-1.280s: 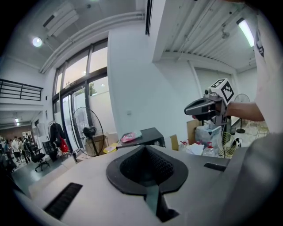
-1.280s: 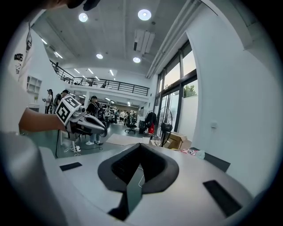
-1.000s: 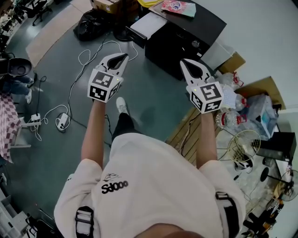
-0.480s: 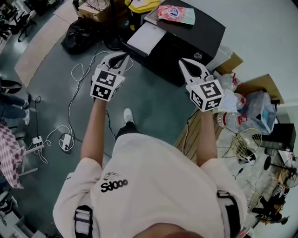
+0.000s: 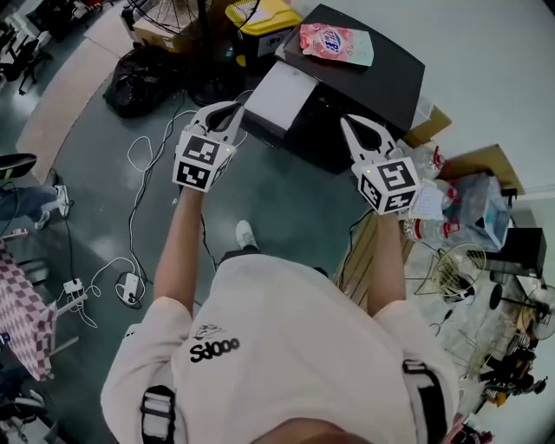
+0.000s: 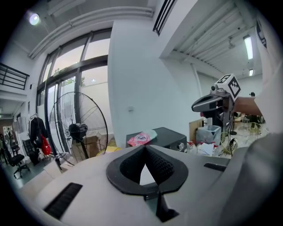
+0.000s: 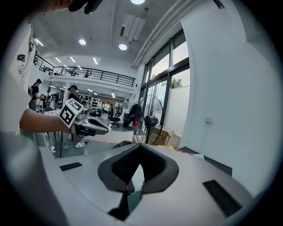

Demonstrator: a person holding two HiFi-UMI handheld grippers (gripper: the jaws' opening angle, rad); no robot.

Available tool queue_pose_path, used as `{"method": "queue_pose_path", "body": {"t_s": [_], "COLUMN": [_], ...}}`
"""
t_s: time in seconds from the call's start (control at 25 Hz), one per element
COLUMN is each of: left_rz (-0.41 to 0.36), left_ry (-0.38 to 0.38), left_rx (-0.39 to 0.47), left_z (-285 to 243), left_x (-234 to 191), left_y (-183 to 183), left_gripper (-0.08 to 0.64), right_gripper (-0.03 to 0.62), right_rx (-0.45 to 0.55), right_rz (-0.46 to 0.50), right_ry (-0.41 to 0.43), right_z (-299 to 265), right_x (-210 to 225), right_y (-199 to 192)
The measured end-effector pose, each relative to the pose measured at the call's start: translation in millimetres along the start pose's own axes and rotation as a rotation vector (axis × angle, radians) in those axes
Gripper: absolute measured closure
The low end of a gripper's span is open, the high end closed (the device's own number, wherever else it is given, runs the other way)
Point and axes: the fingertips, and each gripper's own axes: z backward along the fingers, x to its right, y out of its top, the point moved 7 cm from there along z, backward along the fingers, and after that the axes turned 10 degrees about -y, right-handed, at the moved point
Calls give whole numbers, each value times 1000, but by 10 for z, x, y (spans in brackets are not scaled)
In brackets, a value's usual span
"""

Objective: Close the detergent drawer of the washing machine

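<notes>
right now the washer [image 5: 368,82], a black box, stands on the grey floor [image 5: 286,191] by the white wall, ahead of the person. its white drawer [image 5: 276,94] is pulled out of the side that faces the person and sticks out toward the lower left in the head view. a pink pouch [image 5: 336,42] lies flat on the washer's lid.

the left gripper [image 5: 232,111] is held out at arm's length with its jaws clenched, tips together and nothing between them. in the head view its tip shows just beside the drawer's near left corner; whether it touches cannot be told. the right gripper [image 5: 349,126] is clenched as well, tips meeting and empty, and it hangs over the washer's near edge, to the right of the drawer. the two grippers are well apart and point the same way, toward the washer.

left of the washer sit a black bag [image 5: 143,74] and a fan [image 6: 78,130] on a stand, with a yellow bin [image 5: 264,17] behind the drawer. white cables [image 5: 143,156] loop over the floor under the left arm. right of the washer are cardboard [image 5: 429,126] and plastic bottles [image 5: 425,221].
</notes>
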Motion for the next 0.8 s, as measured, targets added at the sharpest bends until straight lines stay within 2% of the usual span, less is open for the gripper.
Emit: {"method": "queue_pose_path", "body": {"t_s": [0.16, 0.36, 0.48, 0.6, 0.8], "left_rz": [31, 76, 112, 147, 139], "left_ry": [6, 76, 71, 77, 105], "left_rx": [13, 39, 21, 7, -46], "left_z": [-163, -306, -455, -614, -769], "left_x": [-343, -644, -682, -674, -540], "left_y": [-144, -403, -563, -693, -950], "left_gripper": [541, 543, 543, 541, 541], "right_gripper": [588, 588, 588, 588, 588], "right_rx": [-18, -34, -32, -22, -30], "right_rz": [-18, -11, -35, -97, -29], "right_ry": [-4, 2, 33, 110, 142], "right_z": [-339, -791, -1030, -1216, -1372], "right_x": [7, -78, -25, 54, 88], "right_y": [-43, -204, -354, -505, -742]}}
